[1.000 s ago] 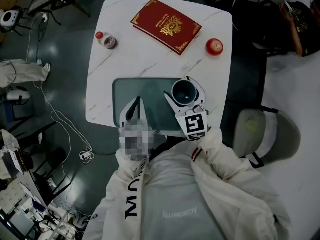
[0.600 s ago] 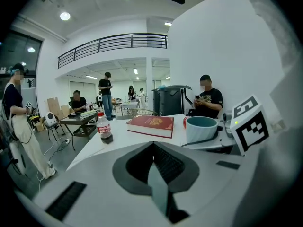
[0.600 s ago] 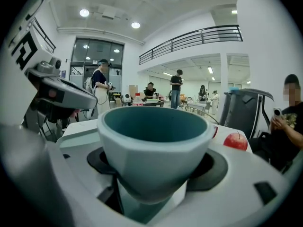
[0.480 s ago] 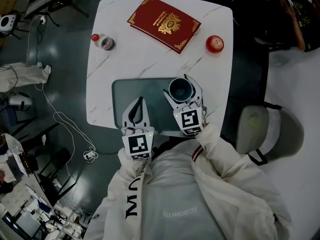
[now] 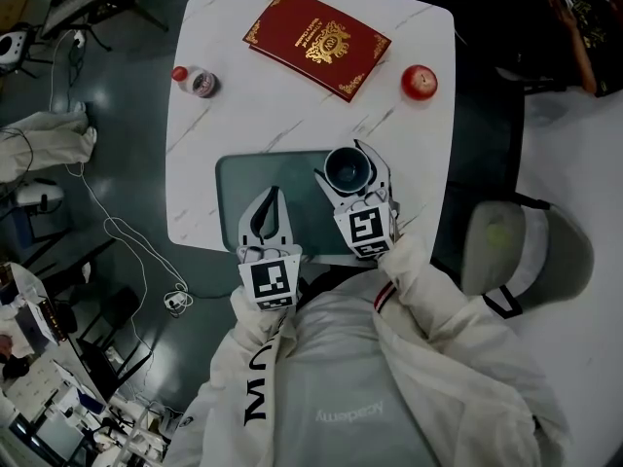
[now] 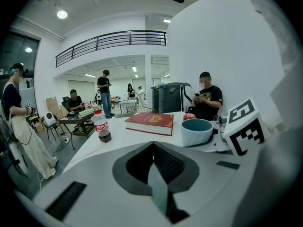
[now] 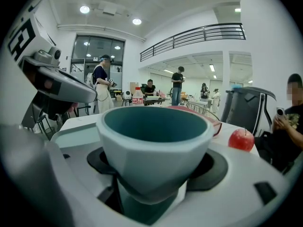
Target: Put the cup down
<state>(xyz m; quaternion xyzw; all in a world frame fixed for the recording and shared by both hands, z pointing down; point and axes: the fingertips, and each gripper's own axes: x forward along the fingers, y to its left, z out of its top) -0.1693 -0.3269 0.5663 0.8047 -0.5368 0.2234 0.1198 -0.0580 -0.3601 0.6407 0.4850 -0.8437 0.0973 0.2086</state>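
A pale blue cup (image 5: 348,168) with a dark teal inside sits upright between the jaws of my right gripper (image 5: 340,161), which is shut on it. It is over the right end of the grey-green mat (image 5: 248,168). In the right gripper view the cup (image 7: 154,141) fills the space between the jaws. Whether its base touches the mat I cannot tell. My left gripper (image 5: 273,194) lies over the mat's near edge, left of the cup, with its fingers together and nothing in them. From the left gripper view the cup (image 6: 196,131) stands ahead to the right.
A red book (image 5: 316,42) lies at the back of the white marble table (image 5: 292,115). There is a red apple (image 5: 420,82) at the back right and a small bottle (image 5: 200,81) at the back left. A chair (image 5: 526,251) stands to the right. Cables lie on the floor at left.
The head view has shifted a little. My right gripper and the cup have edged slightly left over the mat. The left gripper stays where it was.
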